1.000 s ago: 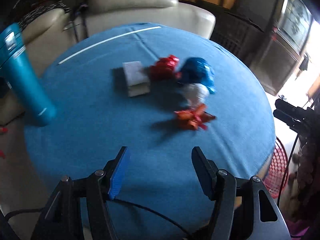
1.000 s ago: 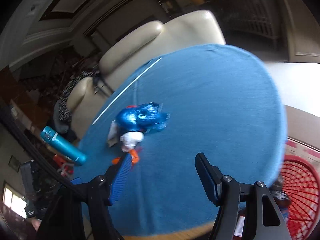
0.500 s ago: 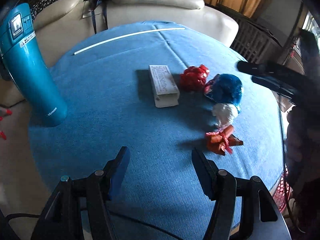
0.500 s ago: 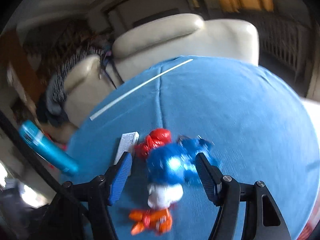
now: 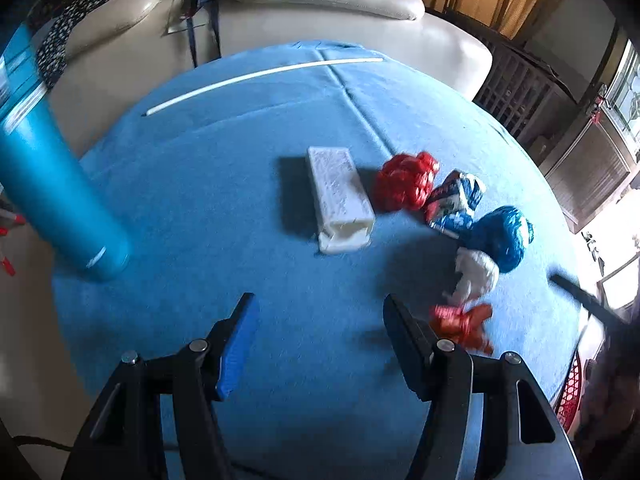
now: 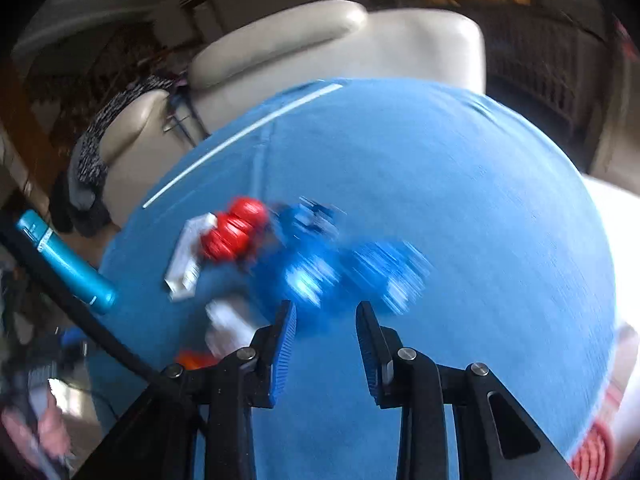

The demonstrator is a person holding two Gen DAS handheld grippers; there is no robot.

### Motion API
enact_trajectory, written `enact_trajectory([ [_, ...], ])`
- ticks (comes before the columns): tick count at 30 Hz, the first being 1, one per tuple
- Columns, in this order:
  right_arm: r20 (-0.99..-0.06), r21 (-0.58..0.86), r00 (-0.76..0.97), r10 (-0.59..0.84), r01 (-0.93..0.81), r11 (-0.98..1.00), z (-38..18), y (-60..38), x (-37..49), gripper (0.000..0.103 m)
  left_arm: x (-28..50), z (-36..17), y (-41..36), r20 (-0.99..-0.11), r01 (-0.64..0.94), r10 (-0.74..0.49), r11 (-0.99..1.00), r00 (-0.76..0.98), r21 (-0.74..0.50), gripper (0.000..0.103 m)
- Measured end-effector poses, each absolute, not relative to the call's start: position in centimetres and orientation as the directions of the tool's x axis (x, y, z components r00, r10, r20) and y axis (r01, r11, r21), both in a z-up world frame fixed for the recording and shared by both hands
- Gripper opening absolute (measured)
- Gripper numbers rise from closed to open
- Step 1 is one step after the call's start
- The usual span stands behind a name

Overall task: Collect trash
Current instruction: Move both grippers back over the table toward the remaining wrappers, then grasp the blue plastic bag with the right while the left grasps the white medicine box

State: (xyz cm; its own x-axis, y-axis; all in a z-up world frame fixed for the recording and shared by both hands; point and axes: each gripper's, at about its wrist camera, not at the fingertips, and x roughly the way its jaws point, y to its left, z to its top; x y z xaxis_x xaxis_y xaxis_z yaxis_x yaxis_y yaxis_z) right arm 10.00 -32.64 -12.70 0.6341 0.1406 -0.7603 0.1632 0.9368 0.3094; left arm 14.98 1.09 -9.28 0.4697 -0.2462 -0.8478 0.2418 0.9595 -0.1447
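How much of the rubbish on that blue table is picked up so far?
None, apparently. The white box, red wrapper, blue wrapper, white wad and orange scrap all lie on the table. The right gripper is closing empty; the left gripper is open.

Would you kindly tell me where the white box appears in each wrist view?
Left wrist: the white box lies at centre, just left of the red wrapper.
Right wrist: the white box lies left of centre, partly behind the red wrapper.
Shared landmark: the teal bottle, far left in both.
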Motion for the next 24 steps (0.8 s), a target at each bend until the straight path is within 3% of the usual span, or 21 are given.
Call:
enact_trajectory([
  [4,-0.781,0.383,0.601,0.171,0.244,0.891,-14.5,-36.0,5.4,0.035,17.7,-9.3,0.0,-0.848,0.234,-0.248,0.96,0.468,-0.151,0.07],
  [8,-0.732,0.517,0.628,0.263,0.261,0.815,-13.8,-37.4,5.2,0.039,21.2,-10.2,-1.3,-0.869,0.207,-0.241,0.964,0.431,-0.165,0.07],
  [10,-0.694,0.574,0.653,0.305,0.245,0.781,-12.9,-37.5,7.0,0.073,22.4,-10.9,-1.9,-0.881,0.192,-0.226,0.969,0.415,-0.158,0.07],
  [13,-0.634,0.648,0.677,0.373,0.203,0.734,-12.0,-36.7,10.3,0.074,23.4,-11.9,-2.6,-0.895,0.172,-0.2,0.975,0.398,-0.142,0.07],
  [21,-0.709,0.672,0.585,0.394,0.393,0.627,-16.0,-34.6,17.9,0.074,25.7,-14.1,-4.3,-0.914,0.143,-0.156,0.984,0.374,-0.109,0.07],
  [24,-0.755,0.622,0.536,0.378,0.402,0.671,-17.1,-33.4,19.5,0.058,26.1,-14.7,-4.1,-0.911,0.13,-0.146,0.986,0.385,-0.103,0.068],
])
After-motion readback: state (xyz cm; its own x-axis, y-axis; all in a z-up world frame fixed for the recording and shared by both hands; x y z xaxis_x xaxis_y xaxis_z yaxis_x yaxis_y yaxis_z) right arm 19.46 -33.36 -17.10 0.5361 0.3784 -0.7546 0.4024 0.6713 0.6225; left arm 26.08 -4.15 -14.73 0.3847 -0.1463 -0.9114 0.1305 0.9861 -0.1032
